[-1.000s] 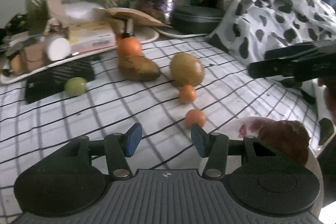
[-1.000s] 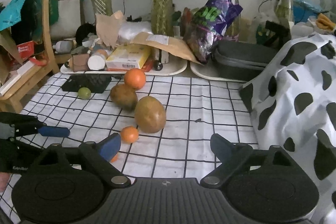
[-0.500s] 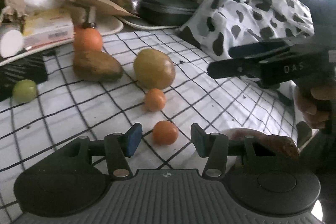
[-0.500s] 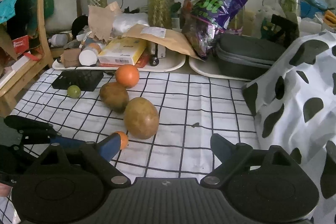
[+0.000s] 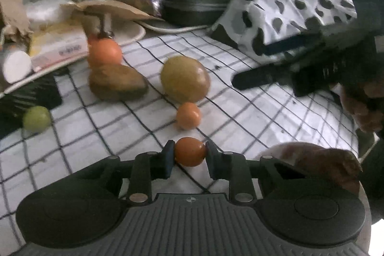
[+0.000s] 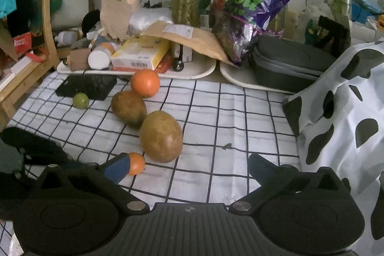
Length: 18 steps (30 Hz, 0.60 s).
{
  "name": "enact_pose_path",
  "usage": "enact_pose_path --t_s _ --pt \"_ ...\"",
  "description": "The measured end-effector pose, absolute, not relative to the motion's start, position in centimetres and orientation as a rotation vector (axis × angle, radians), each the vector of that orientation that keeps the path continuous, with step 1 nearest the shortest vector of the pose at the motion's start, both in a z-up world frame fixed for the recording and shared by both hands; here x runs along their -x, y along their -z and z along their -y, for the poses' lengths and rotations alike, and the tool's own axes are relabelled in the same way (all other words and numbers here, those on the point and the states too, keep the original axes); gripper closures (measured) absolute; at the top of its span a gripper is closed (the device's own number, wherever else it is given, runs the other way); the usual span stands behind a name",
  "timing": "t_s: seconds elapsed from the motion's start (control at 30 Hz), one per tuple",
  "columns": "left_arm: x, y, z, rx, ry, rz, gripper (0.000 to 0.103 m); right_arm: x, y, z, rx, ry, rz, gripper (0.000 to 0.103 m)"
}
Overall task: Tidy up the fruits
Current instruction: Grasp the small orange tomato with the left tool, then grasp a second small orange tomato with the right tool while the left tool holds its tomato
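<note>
Clamping a small orange fruit (image 5: pixel 189 151) between its pads, the left gripper (image 5: pixel 188 155) sits low on the checked counter (image 5: pixel 240 112), at 6 o'clock of a second small orange fruit (image 5: pixel 189 115) and the big yellow-brown mango (image 5: pixel 184 82). The right gripper (image 6: pixel 187 164) is spreading its jaws wide, with nothing between them. A plate (image 5: pixel 276 150) holding a brown fruit lies at 3 o'clock. The round, smooth fruit may squirt out of the pads on lifting and roll into its neighbour.
</note>
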State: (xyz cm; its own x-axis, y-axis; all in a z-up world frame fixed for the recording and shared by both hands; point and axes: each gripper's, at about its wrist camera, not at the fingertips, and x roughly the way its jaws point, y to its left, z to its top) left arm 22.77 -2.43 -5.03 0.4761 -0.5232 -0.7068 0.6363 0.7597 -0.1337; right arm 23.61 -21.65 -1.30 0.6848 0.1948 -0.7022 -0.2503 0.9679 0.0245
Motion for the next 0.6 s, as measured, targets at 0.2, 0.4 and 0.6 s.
enact_pose_path --t_s 0.2,0.4,0.6 --pt "-23.2 4.0 1.3 -0.189 0.603 -0.757 0.077 -23.8 2.4 20.3 0.093 -0.318 -0.847 0.0" --pt "-23.6 3.4 0.4 -0.185 0.527 -0.74 0.077 -24.5 2.9 18.9 0.074 -0.439 -0.88 0.011" --pt "-24.1 2.9 -1.0 -0.158 0.476 -0.731 0.077 -25.9 3.7 17.3 0.095 -0.524 -0.932 0.052"
